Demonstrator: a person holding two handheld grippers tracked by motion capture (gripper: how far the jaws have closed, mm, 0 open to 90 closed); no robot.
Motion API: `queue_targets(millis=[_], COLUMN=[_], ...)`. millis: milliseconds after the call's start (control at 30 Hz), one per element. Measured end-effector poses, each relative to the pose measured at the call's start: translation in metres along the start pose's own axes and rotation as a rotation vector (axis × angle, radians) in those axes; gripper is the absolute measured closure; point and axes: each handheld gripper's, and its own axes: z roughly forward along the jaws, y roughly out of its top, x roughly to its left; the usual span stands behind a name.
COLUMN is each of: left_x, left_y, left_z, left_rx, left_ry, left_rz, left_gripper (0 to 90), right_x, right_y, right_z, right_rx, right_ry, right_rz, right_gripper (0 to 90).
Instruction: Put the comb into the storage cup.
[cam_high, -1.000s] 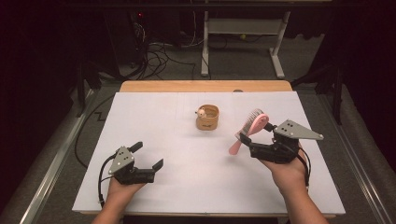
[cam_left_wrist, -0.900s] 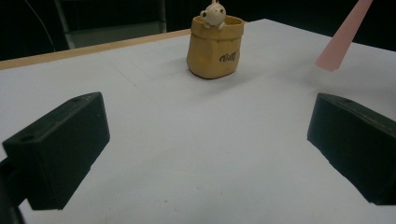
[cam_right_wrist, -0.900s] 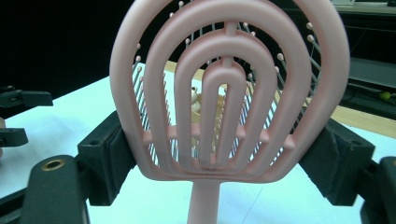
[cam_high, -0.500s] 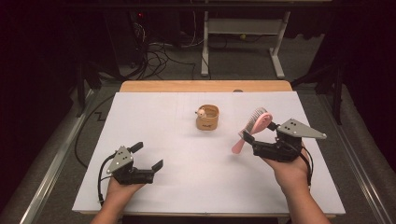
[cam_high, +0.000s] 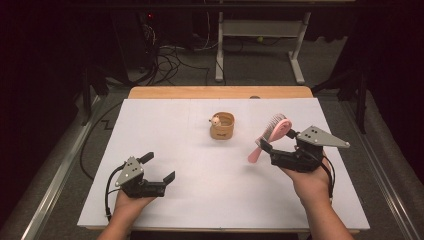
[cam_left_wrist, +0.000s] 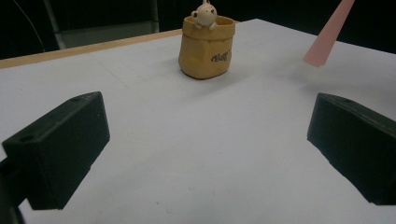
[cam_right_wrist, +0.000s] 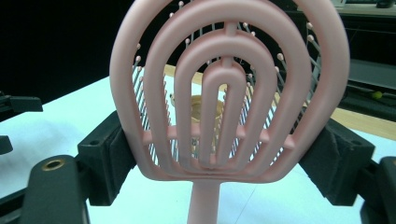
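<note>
To the right of the little tan pot (cam_high: 222, 126), and a bit nearer the person, the right hand-held gripper (cam_high: 267, 148) holds a pink hairbrush (cam_high: 272, 134) clear of the white worktop (cam_high: 200, 200). Its black pads clamp the two edges of the brush's head, so the bristles point away and the handle slants down towards the worktop. In the right gripper view the pot shows through the slots of the brush (cam_right_wrist: 229, 93), which suggests the brush is lined up with it, probably to be stood handle-first in its open mouth. A small figure peeks over the pot's rim, so the handle would have to clear it. Well to the left of the pot and close to the person, the left hand-held gripper (cam_high: 159, 172) rests low over the worktop, its jaws wide apart with nothing between them, seemingly just waiting.
</note>
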Motion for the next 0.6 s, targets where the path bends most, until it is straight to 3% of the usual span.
queue_targets(millis=[600], left_x=[-0.001], left_y=[0.0], left_z=[0.0], left_rx=[-0.01], left_ry=[-0.006], left_rz=[0.0], left_gripper=[0.0], right_x=[0.0], right_y=[0.012], right_z=[0.003], right_rx=[-0.03], right_ry=[-0.004], right_rz=[0.001], right_gripper=[20.4])
